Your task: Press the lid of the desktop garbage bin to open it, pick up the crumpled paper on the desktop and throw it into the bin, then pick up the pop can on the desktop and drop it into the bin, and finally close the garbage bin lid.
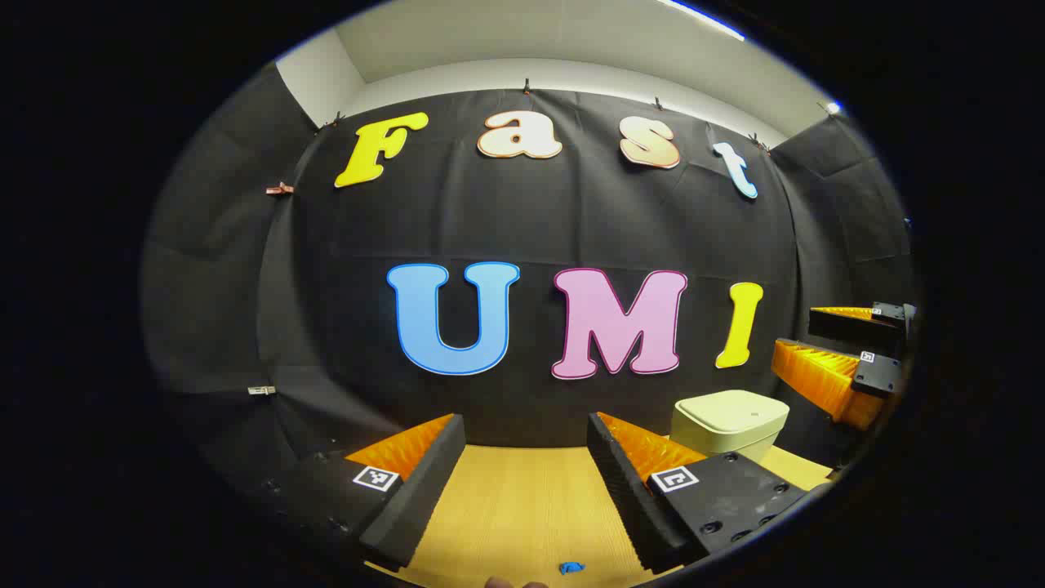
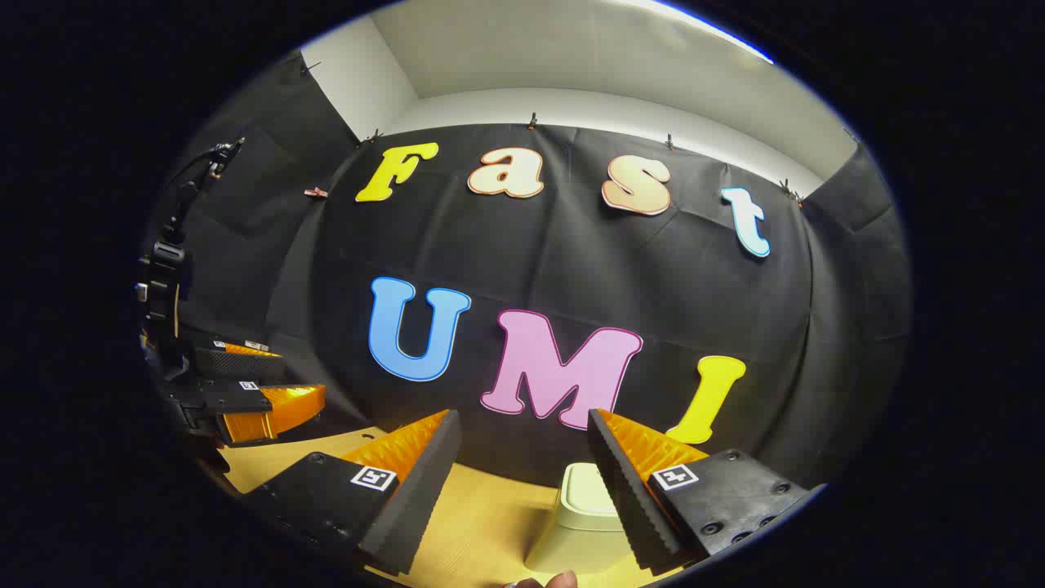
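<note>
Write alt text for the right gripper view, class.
The right tongs hang open above a wooden table, with the closed garbage bin just ahead between their fingers. The left tongs show at the far left edge.

I'm working in a recording booth, not a lived-in room. Black cloth is clipped up as the back wall and wraps round both sides, with small clips along its top edge. Above it I see plain white wall and ceiling. A bare wooden table sits against the cloth. At the left of the right gripper view, cabled gear hangs by the side wall.
</note>
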The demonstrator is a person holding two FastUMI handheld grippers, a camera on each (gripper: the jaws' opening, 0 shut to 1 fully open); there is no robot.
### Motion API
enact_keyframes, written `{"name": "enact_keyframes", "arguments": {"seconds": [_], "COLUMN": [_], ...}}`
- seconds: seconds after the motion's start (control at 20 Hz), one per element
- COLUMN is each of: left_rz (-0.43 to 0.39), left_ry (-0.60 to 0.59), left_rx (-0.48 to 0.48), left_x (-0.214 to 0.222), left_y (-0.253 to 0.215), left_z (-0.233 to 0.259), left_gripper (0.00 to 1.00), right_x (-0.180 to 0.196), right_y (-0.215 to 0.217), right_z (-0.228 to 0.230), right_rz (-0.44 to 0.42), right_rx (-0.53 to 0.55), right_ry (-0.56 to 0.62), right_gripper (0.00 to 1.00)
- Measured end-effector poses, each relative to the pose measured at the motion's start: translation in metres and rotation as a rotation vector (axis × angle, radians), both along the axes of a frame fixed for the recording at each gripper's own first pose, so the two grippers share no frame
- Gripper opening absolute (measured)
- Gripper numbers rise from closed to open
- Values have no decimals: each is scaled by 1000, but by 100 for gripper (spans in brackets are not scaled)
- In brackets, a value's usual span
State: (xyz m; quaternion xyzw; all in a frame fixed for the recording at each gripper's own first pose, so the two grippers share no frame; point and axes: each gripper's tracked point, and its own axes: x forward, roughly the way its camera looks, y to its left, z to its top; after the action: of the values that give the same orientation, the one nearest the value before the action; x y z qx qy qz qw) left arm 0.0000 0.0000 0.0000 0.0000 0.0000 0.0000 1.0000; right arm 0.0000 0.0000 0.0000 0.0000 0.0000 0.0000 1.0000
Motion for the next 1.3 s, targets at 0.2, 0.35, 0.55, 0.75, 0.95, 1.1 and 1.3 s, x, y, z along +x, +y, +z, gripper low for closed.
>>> {"name": "enact_keyframes", "arguments": {"seconds": [0.2,0.35,0.55,0.75,0.95,1.1,1.3], "left_rz": [-36,-82,-146,-163,-162,-152,-145], "left_ry": [-22,-40,-49,-24,20,19,26], "left_rx": [28,35,26,22,9,21,17], "left_x": [5,4,4,11,22,31,41], "left_y": [2,-2,-9,-10,-19,-26,-41], "left_z": [4,5,2,-11,-29,-25,-26], "left_gripper": [96,96,96,96,96,96,96], "right_x": [-1,-8,-15,-15,-6,9,30], "right_y": [-4,-12,-25,-36,-55,-83,-110], "right_z": [0,9,18,0,-15,-15,-30], "right_rz": [-46,-100,-180,-202,-210,-226,-200], "right_rx": [0,-10,-34,-5,-2,12,8], "right_ry": [5,-17,-32,4,43,32,97], "right_gripper": [97,97,96,97,97,97,82]}}
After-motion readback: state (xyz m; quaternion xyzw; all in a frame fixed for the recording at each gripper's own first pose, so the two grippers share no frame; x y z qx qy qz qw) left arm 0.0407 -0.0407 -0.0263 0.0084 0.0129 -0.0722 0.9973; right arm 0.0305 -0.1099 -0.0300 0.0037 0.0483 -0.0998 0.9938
